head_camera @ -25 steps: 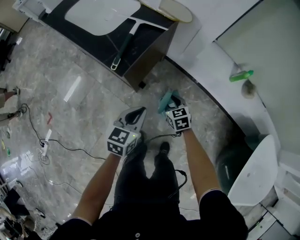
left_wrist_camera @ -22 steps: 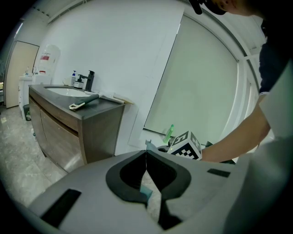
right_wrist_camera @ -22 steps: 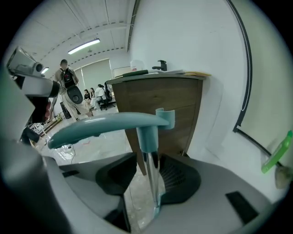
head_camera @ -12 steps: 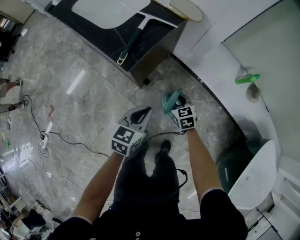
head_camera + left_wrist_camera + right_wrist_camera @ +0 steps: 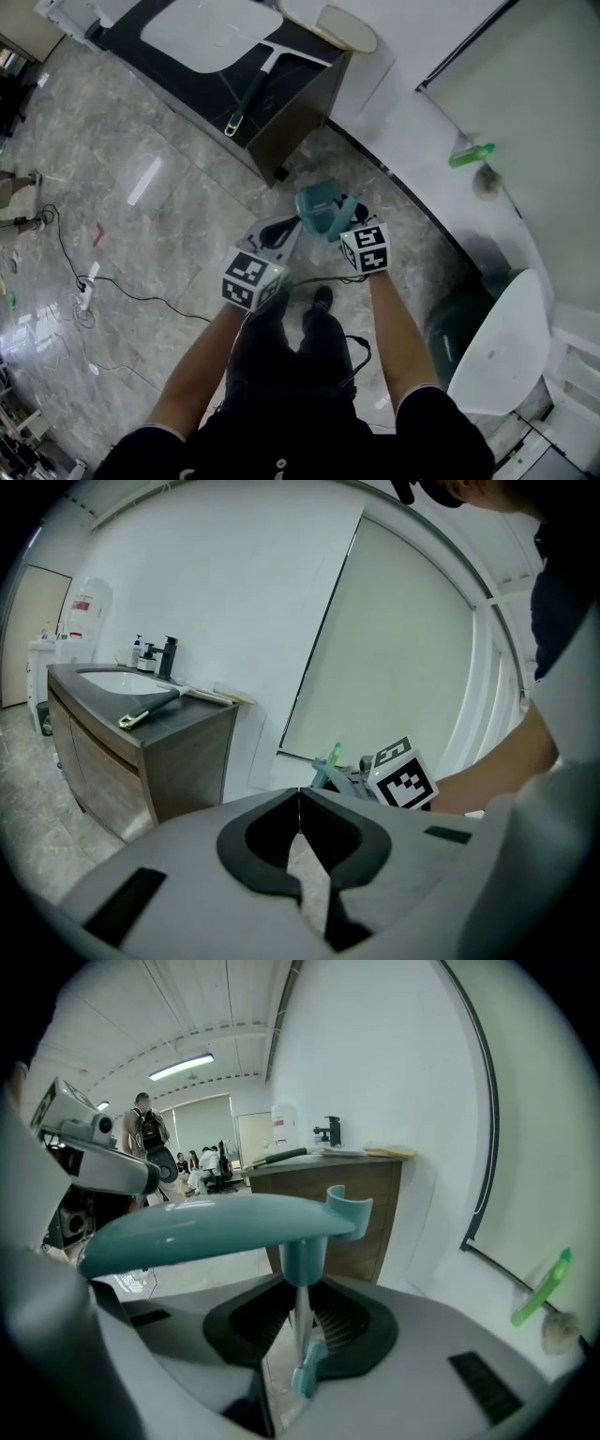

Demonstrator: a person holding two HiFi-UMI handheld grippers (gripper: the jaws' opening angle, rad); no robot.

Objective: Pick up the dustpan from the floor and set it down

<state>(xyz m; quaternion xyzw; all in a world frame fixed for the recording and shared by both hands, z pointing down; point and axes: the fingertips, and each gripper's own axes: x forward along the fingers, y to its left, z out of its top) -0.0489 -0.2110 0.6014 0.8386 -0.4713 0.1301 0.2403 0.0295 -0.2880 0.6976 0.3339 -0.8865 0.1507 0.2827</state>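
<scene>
Hanging clear of the floor [image 5: 169, 216], the teal dustpan [image 5: 317, 208] is gripped by a thin teal part between the jaws of the right hand-held gripper [image 5: 344, 218], which have just been closing onto it; the pan body sits out ahead of the jaws. The left hand-held gripper [image 5: 284, 228] is just beside it, jaws together on nothing. Status: the pick-up looks done, with the pan in the air near the dark desk [image 5: 291, 112]; setting it down remains.
</scene>
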